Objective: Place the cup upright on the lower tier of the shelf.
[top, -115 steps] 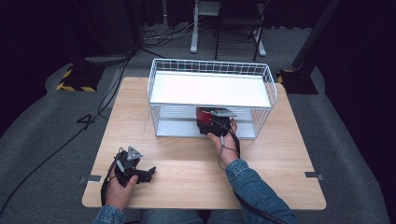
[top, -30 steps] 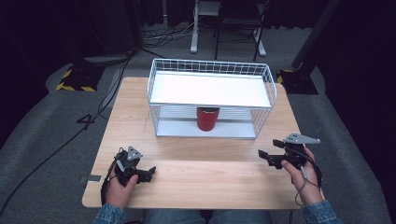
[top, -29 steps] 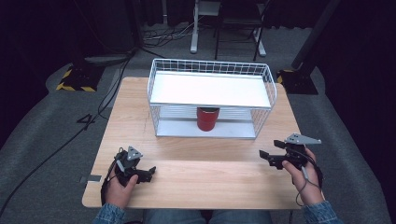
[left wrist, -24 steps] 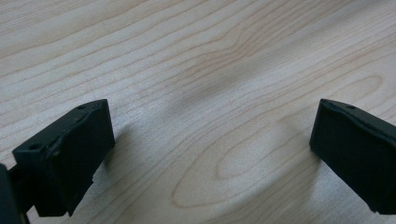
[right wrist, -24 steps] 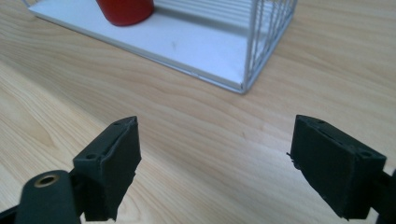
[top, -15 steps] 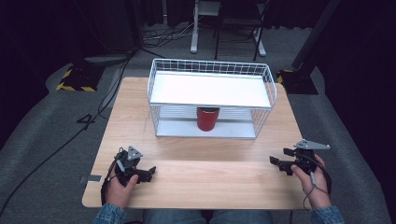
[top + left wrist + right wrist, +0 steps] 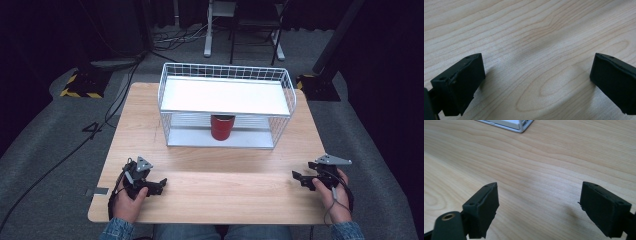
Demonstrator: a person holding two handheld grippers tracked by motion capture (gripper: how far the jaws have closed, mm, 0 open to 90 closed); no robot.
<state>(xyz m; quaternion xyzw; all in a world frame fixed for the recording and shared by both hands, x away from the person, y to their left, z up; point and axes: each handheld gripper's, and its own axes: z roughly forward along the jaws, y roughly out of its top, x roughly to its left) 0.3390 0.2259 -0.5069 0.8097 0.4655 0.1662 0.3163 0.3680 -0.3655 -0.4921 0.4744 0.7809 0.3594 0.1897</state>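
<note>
Spanning grey carpet [image 7: 45, 150], wooden table [image 7: 215, 185]

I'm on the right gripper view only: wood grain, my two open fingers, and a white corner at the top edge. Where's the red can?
Observer: The red can stands upright on the lower level of the white wire shelf, near its middle.
Operator: Is my gripper anywhere near it?
Observer: No. The right gripper sits by the near right part of the wooden table, well apart from the shelf.
Operator: And the other hand?
Observer: The left gripper rests near the table's front left, fingers open with bare wood between them.
</note>
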